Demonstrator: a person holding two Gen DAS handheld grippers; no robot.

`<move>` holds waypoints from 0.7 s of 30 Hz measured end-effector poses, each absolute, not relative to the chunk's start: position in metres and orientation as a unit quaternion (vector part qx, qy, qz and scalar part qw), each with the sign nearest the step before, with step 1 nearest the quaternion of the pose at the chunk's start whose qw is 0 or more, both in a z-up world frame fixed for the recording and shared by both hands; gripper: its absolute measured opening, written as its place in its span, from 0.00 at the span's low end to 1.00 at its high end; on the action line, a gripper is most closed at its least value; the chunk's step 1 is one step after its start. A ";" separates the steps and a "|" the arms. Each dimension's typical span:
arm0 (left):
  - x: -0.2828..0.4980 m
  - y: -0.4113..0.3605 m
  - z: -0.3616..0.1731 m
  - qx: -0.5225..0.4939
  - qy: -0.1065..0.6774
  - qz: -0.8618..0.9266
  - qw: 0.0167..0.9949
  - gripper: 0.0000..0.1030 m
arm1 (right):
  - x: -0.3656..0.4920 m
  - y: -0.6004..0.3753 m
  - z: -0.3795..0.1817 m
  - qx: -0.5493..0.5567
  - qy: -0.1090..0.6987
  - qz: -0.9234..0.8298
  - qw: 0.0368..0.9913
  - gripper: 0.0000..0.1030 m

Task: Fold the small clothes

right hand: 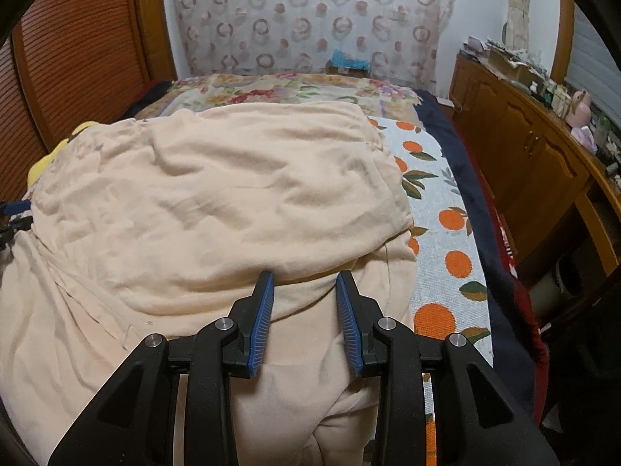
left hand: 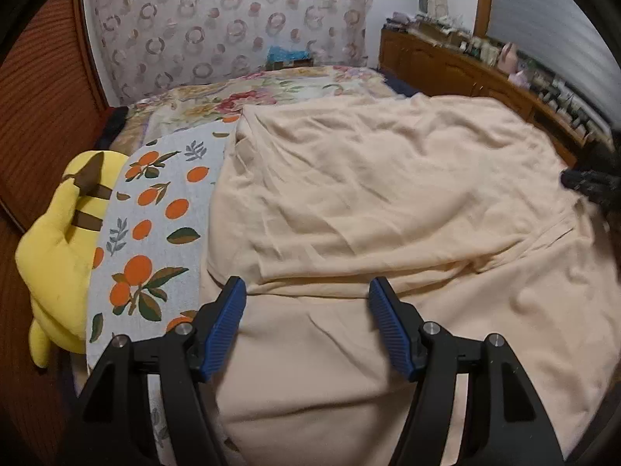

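A cream-coloured garment (left hand: 380,202) lies spread over the middle of the bed, rumpled, with its far part folded back over the near part so that a soft fold edge runs across it just ahead of both grippers. It rests on a pale cloth printed with oranges and leaves (left hand: 155,240), which shows as a strip along the garment's left side in the left wrist view and along its right side in the right wrist view. The left gripper (left hand: 306,295) hangs above the near layer of the garment with its blue-padded jaws standing wide apart; the fabric lies flat below the gap and the pads (left hand: 225,326) do not press on it. The right gripper (right hand: 304,283) points down at the fold edge with its jaws set narrower but still apart; the tips of its blue pads (right hand: 264,310) sit right at the fold, cloth shows in the gap between them, and nothing is pinched. At the left edge of the right wrist view a bit of blue and black gear pokes in beside the garment. A yellow plush toy (left hand: 58,252) with brown stripes lies against the printed cloth on the bed's left side. Beyond the garment is a floral bedspread (left hand: 240,97), then a curtain patterned with rings (left hand: 229,23). A wooden cabinet (right hand: 535,155) crowded with small items runs along the right wall.
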State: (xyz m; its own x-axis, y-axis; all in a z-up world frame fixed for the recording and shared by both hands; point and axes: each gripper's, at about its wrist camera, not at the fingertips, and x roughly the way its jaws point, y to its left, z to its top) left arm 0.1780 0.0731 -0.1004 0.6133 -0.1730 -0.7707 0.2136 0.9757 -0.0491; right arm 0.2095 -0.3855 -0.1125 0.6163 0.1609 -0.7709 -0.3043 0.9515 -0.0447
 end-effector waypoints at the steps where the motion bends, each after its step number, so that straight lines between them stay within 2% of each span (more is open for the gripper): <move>1: 0.177 0.076 -0.098 0.016 0.426 -0.112 0.898 0.63 | 0.210 -0.385 -0.112 -0.087 0.418 0.129 0.895 0.32; 3: 0.176 0.078 -0.093 0.008 0.424 -0.117 0.898 0.55 | 0.210 -0.385 -0.113 -0.089 0.417 0.128 0.895 0.32; 4: 0.177 0.079 -0.090 0.005 0.424 -0.118 0.898 0.54 | 0.210 -0.385 -0.113 -0.089 0.417 0.128 0.895 0.32; 15: 0.197 0.074 -0.100 0.020 0.458 -0.102 0.883 0.51 | 0.209 -0.381 -0.114 -0.098 0.415 0.121 0.897 0.33; 16: 0.197 0.071 -0.100 0.024 0.461 -0.117 0.879 0.25 | 0.209 -0.381 -0.114 -0.098 0.415 0.121 0.897 0.33; 17: 0.197 0.067 -0.099 0.030 0.464 -0.126 0.876 0.15 | 0.209 -0.381 -0.114 -0.098 0.415 0.121 0.897 0.33; 19: 0.197 0.059 -0.094 0.055 0.456 -0.126 0.879 0.00 | 0.209 -0.381 -0.114 -0.098 0.415 0.121 0.897 0.33; 21: 0.197 0.056 -0.084 0.055 0.444 -0.133 0.884 0.00 | 0.210 -0.382 -0.114 -0.095 0.415 0.122 0.897 0.33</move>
State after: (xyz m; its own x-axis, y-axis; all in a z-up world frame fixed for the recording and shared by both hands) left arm 0.1971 0.0557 -0.0837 0.5706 -0.1859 -0.7999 0.2836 0.9587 -0.0205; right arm 0.2098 -0.3817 -0.1137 0.6257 0.1393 -0.7675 -0.2978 0.9520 -0.0700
